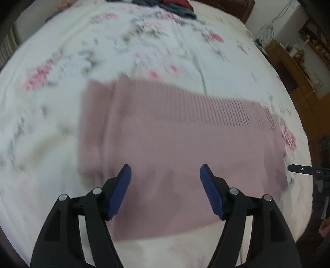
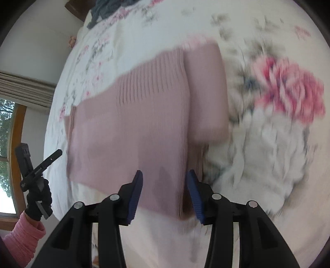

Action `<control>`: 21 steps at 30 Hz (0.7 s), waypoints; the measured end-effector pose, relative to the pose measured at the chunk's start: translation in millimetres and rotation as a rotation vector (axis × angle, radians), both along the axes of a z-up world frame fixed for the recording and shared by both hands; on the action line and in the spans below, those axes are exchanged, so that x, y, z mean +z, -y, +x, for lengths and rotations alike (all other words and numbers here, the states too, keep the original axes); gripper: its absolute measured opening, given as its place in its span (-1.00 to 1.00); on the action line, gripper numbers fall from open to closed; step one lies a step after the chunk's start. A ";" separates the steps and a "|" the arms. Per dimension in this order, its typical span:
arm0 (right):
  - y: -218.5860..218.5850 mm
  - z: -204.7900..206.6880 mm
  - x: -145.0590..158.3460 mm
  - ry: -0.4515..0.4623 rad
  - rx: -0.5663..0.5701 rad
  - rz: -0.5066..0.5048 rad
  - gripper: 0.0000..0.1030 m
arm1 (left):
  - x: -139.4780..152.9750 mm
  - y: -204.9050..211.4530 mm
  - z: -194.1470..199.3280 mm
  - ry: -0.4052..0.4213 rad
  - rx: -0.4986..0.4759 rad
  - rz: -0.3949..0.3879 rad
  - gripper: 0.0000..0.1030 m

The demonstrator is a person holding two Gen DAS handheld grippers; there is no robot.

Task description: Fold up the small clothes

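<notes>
- On the bed, mid-frame in both views: dusty-pink knit garment point(image 1: 181, 148), lying flat on the floral sheet point(image 1: 61, 61). Folded into a rough rectangle; ribbed band along its far edge, a narrower folded strip w/ ribbed cuff showing along one side (left side in left wrist view, right side in right wrist view). Both views blurred, so fine knit detail unclear.
- Left gripper point(image 1: 165, 171): jaws spread wide, blue pads point(image 1: 121, 191) clear of the fabric, nothing between them; it hangs over the near half of the garment. Seen from the right wrist cam at far left, off the bed edge, held by a gloved hand point(image 2: 39, 195) w/ pink sleeve point(image 2: 22, 237).
- Right gripper point(image 2: 165, 175): jaws parted at moderate width, nothing pinched; sits over the garment's near edge by the stacked fold. Can't tell if pads touch cloth. Its tip pokes in at the right edge of the left wrist view.
- Around: pile of dark clothes point(image 1: 175, 8), grey-blue w/ some red, at the far end of the bed, well apart from the pink piece. Nothing lies between grippers and garment.
- Room: wooden cabinet point(image 1: 292, 68) w/ small items on top beside the bed; window point(image 2: 8, 156) w/ wood frame and blind above it.
- Containers: shelf contents too small to tell.
</notes>
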State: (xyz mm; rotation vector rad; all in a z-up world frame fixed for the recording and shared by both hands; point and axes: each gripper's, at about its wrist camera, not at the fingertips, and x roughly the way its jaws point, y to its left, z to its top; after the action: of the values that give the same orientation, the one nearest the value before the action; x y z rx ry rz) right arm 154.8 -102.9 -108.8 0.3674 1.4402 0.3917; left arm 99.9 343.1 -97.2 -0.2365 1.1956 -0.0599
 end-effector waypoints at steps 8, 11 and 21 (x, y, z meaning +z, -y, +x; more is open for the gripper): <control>3.4 -16.8 -19.3 -0.036 0.020 -0.038 -0.80 | -45.2 1.6 -13.4 -0.100 0.035 0.022 0.33; 12.0 -22.2 -23.3 -0.049 0.009 -0.048 -0.82 | -52.1 -3.9 -15.4 -0.108 0.046 0.021 0.33; 19.1 -22.3 -36.7 -0.071 -0.017 -0.035 -0.78 | -58.7 5.6 -16.3 -0.115 0.008 0.078 0.33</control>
State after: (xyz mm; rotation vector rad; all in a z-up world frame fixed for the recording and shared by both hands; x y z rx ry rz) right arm 132.4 -122.0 -145.5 0.3675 1.5106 0.3421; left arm 83.6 337.6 -155.9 -0.1781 1.3089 0.0069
